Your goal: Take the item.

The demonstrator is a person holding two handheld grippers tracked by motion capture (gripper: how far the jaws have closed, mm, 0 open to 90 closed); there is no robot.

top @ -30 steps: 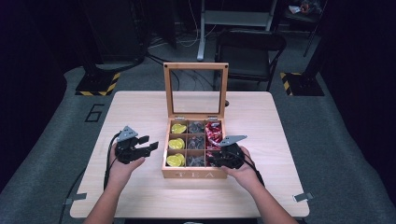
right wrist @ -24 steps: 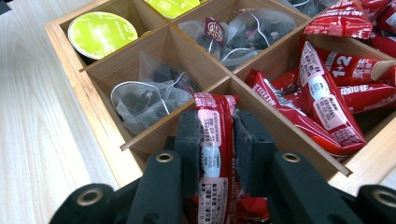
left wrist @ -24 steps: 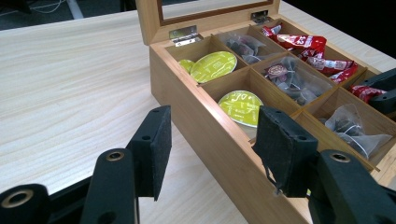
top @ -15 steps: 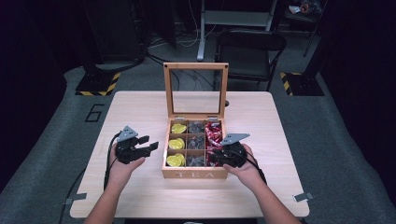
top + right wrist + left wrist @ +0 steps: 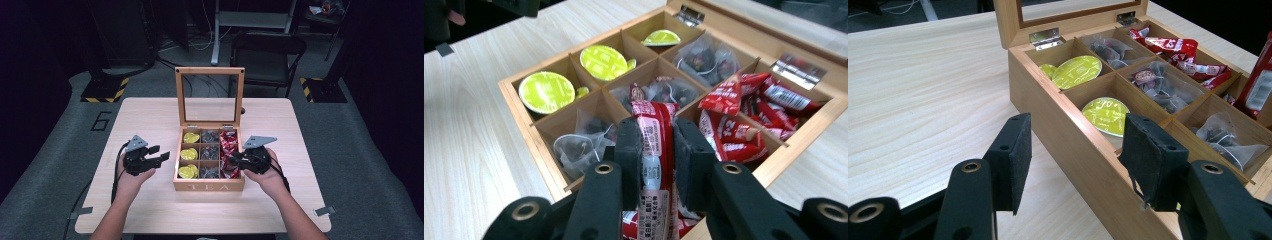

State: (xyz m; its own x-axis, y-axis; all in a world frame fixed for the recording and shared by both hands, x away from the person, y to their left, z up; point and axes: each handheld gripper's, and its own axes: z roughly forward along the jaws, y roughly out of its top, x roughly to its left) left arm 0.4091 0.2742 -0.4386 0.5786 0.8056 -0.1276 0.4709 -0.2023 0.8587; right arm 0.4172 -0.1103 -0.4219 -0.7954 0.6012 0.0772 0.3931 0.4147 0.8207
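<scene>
1. Nearest, the right gripper (image 5: 658, 150) has its jaws closed on one red packet (image 5: 653, 145), upright over the tea box (image 5: 209, 187).
2. Beside the box, the left gripper (image 5: 1075, 165) stands wide open and empty.
3. Farther, three green capsules (image 5: 546, 92) fill one column.

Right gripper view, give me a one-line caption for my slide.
Right claw shut on a red packet, lifted over the open wooden tea box of green capsules, clear tea bags and red packets.

A black chair (image 5: 267, 52) stands behind the table, with what looks like yellow-black hazard tape (image 5: 106, 92) on the floor.
</scene>
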